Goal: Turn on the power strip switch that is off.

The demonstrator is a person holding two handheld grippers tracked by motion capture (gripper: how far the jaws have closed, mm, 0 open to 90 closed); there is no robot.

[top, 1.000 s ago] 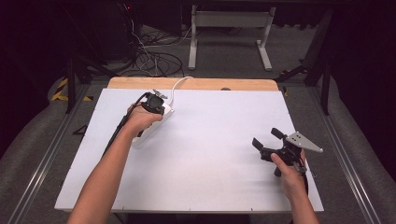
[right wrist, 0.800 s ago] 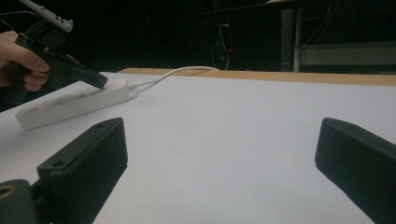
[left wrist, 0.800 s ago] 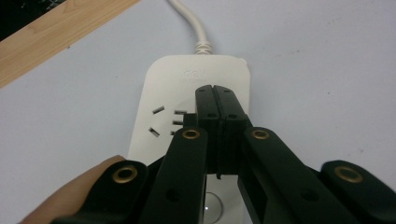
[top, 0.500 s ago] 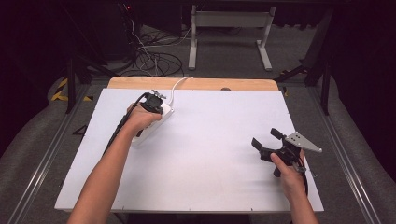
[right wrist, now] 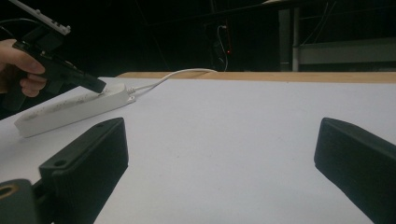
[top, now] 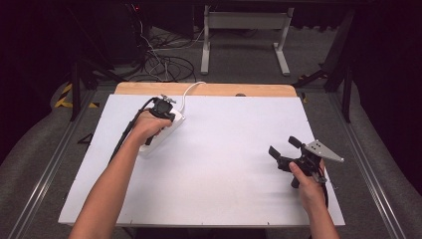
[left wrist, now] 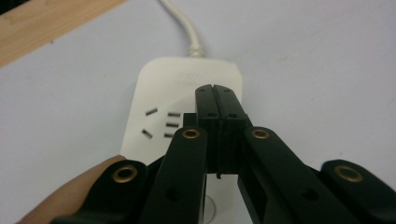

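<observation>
A white power strip (top: 147, 148) lies at the left rear of the white tabletop (top: 224, 169), and its white cable (top: 191, 89) runs off over the back edge. My left gripper (top: 169, 117) is shut, its tips resting on the strip's top near the cable end. In the left gripper view the closed jaws (left wrist: 215, 93) cover the strip (left wrist: 159, 93) just beside a socket's slots (left wrist: 163, 126). My right gripper (top: 283, 146) is held open near the right edge, jaws wide apart (right wrist: 224, 158) with nothing between them. From there I see the strip (right wrist: 70, 109) and the left gripper (right wrist: 91, 85) touching it.
A wooden strip (top: 209, 89) borders the table's back edge. Beyond it are tangled cables (top: 164, 62) on the floor and a metal stand (top: 244, 30). Metal rails (top: 50, 164) run along both sides of the table.
</observation>
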